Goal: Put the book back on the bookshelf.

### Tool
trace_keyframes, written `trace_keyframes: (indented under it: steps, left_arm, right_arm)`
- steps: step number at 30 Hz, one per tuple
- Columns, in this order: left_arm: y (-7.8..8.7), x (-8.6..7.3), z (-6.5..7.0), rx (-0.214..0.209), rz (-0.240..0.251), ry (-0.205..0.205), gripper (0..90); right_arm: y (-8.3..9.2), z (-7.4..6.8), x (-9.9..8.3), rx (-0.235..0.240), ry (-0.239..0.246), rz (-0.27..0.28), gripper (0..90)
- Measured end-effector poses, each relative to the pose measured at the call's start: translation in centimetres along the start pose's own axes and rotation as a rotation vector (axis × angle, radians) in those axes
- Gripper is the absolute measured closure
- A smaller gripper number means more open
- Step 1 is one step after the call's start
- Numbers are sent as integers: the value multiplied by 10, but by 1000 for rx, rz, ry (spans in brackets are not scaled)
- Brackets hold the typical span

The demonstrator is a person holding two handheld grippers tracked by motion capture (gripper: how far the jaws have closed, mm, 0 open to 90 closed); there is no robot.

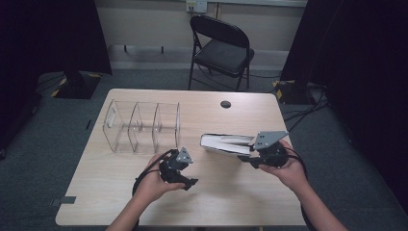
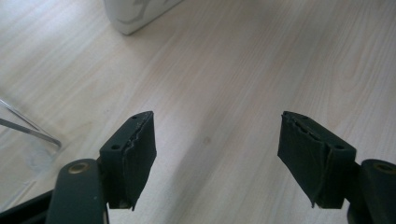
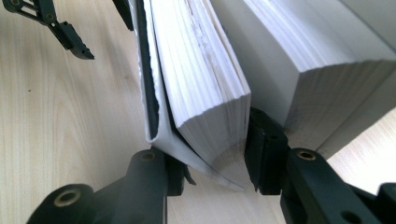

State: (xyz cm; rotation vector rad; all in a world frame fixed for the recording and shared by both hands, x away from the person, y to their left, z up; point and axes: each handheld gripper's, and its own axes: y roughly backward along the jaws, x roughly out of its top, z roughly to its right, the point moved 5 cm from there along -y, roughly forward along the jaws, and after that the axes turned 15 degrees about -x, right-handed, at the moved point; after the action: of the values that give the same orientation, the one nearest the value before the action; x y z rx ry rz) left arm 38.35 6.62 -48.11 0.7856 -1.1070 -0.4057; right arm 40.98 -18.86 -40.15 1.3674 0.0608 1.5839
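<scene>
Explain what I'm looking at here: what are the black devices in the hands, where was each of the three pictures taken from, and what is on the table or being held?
A person at a wooden table holds a hand-operated two-jaw gripper in each hand; there is no robot arm. The high view looks down from above the person's side. The other two pictures come from cameras riding on the grippers, looking along their black jaws. The right gripper is clamped on a section of a white book, near its corner; in the high view the book lies partly open beside it. The left gripper is open, with bare tabletop between its jaws. A clear plastic divider rack stands on the table, and a black folding chair stands beyond it.
</scene>
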Motion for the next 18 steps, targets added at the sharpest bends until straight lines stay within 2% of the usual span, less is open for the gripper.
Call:
trace_keyframes:
  steps: [1,3,5,8,10,18]
  left_arm:
    - [-2,-2,-1,-3,-3,8,272]
    - [-4,-6,-3,-2,-47,1,258]
    - [-4,-6,-2,-10,-28,18,255]
    - [-2,-6,-2,-10,-10,20,248]
    - [-1,-8,-2,-9,-23,20,246]
    - [1,-8,-1,-6,-23,17,246]
  right_arm:
    - [0,1,0,0,-4,2,626]
    - [0,1,0,1,-12,-2,625]
    - [-1,2,1,3,-12,-1,624]
    - [-1,3,1,6,-23,-7,622]
    - [-1,4,2,6,-24,-9,622]
    - [-1,4,3,10,-16,-20,629]
